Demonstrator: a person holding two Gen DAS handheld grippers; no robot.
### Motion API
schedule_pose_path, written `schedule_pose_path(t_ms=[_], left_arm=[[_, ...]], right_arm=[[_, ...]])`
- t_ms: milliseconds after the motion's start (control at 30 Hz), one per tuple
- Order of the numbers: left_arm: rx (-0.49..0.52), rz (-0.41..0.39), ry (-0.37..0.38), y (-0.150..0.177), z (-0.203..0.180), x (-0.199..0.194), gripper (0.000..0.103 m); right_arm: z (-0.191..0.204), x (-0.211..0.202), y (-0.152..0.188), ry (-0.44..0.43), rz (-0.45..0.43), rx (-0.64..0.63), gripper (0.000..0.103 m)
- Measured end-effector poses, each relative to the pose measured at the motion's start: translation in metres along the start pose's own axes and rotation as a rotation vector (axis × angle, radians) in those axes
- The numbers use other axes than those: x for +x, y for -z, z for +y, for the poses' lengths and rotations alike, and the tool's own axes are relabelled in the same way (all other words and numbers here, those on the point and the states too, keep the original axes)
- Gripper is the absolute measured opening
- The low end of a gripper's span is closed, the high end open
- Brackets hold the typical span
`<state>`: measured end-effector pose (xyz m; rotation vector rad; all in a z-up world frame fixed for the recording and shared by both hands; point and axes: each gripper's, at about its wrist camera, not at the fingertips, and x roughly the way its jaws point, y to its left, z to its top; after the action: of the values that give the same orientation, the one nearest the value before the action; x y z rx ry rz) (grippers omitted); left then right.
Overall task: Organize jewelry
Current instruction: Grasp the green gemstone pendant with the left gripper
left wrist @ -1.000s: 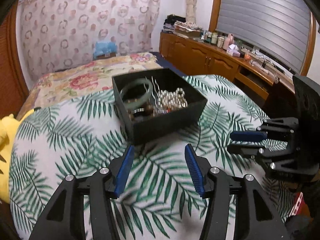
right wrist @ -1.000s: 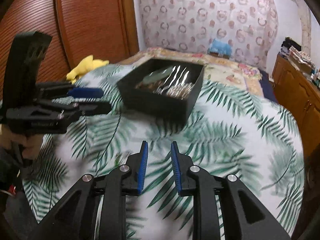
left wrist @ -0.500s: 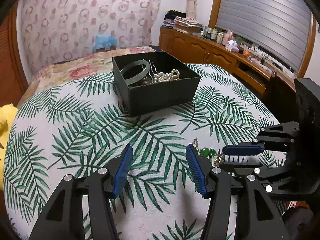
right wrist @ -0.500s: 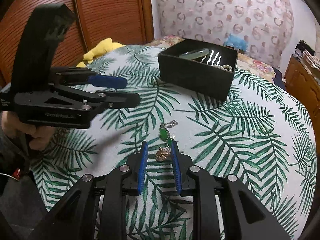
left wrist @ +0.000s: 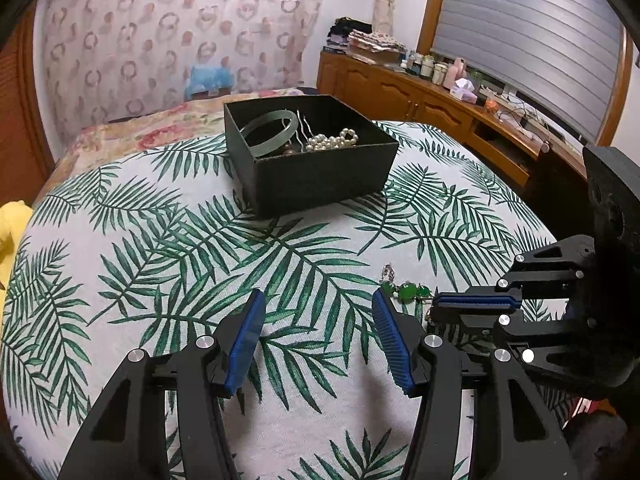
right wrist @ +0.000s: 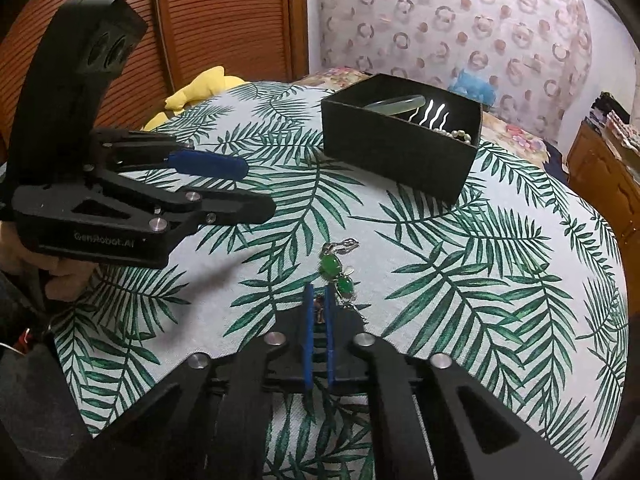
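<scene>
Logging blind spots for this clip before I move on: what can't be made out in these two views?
- Near end of the green-stone bracelet: right wrist view, hidden between the right gripper pads; the grip can't be confirmed.
- Same end in left wrist view: covered by the right gripper.
- Bottom of the black box: both views, walls and the bangle hide it.
- Person: only a hand, cut by the left edge.

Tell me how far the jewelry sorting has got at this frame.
Done: a jade bangle, hairpins and pearls lie in the black box. In hand: the right claw has shut on the end of the green-stone bracelet, which lies on the cloth. Left: carry it to the box. The left claw is open, empty.
</scene>
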<state>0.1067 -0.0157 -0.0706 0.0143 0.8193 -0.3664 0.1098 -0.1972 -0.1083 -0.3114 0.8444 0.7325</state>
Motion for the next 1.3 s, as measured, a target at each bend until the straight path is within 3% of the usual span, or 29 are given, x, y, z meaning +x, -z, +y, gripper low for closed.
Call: schedule_pose_path(t_ms=[267, 567, 867, 1100, 1300], left_arm=[[0.019, 0.021, 0.021, -0.003, -0.011, 0.007, 0.053], [0.066, 0.046, 0.048, -0.014, -0.036, 0.024, 0.053], [0.111, 0.078, -0.023, -0.024, -0.062, 0.045, 0.053], [0.103, 0.096, -0.062, -0.015, -0.058, 0.038, 0.053], [0.075, 0.096, -0.062, -0.010, -0.047, 0.029, 0.039]], right_arm=[[-0.012, -0.017, -0.002, -0.018, -0.049, 0.035, 0.004], [-0.041, -0.031, 0.009, 0.067, -0.077, 0.084, 0.004], [-0.055, -0.033, 0.017, 0.072, -0.092, 0.118, 0.004], [-0.056, -0.033, 0.020, 0.063, -0.103, 0.121, 0.004], [-0.057, -0.035, 0.022, 0.057, -0.113, 0.124, 0.004]])
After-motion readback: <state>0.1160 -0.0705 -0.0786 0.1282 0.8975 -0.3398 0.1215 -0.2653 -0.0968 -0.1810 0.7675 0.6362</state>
